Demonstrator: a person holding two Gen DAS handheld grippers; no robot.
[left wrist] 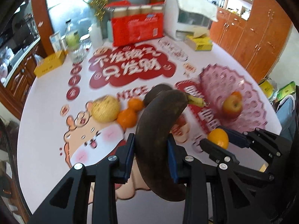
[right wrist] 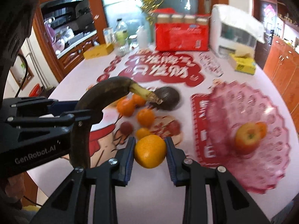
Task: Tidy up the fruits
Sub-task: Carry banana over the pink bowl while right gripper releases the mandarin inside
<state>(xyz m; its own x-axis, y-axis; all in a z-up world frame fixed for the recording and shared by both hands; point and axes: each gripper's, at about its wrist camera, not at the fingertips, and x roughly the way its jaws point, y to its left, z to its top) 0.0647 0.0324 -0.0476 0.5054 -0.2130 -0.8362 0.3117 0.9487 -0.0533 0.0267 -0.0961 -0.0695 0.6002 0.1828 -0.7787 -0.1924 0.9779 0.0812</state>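
Table (left wrist: 46, 97): round, white printed cover with red lettering and a cartoon figure.

Pink plate (right wrist: 261, 112): scalloped, translucent, at the table's right side; holds a red-yellow apple (right wrist: 247, 140) with what looks like an orange slice just behind it, though blur makes that uncertain.

Left gripper (left wrist: 151, 149): jaws clamped narrow on a blackened banana (left wrist: 158, 123), lifted clear of the table, stem toward the plate.

Right gripper (right wrist: 150, 152): jaws pressed on an orange (right wrist: 150, 151), held above the table.

Loose fruit mid-table: yellow pear (left wrist: 105, 109), two oranges (left wrist: 129, 118), dark avocado (right wrist: 167, 100).
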